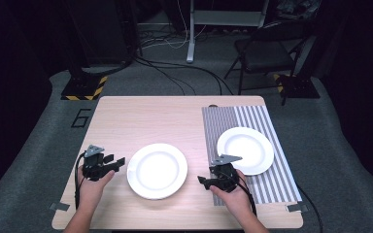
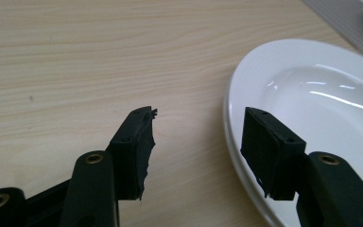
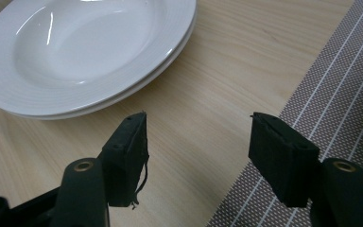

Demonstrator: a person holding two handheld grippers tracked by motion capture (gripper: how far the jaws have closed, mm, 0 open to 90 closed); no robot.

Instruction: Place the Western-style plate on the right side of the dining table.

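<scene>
Both tongs released, jaws apart, nothing gripped. Left gripper [image 1: 118, 162] low at table [image 1: 141, 116], aimed at stack of two white plates [image 1: 157, 171] just beside its right jaw; in left gripper view [image 2: 196, 137] that jaw already overlaps plate rim [image 2: 234, 142], other jaw over bare wood. Right gripper [image 1: 203, 181] on opp. side of same stack, stack lying ahead-left of its jaws in right gripper view [image 3: 196, 137], striped mat [image 3: 321, 94] under its right jaw. Second plate [image 1: 245, 150] on mat, just beyond right gripper.

Step, prob.: approach to stack, pre-grasp, top plate likely next for moving to mat. Next move calls for: slide one jaw under top rim w/o catching lower plate, clench, lift level. Rim thin + glossy, so slip risk.
</scene>
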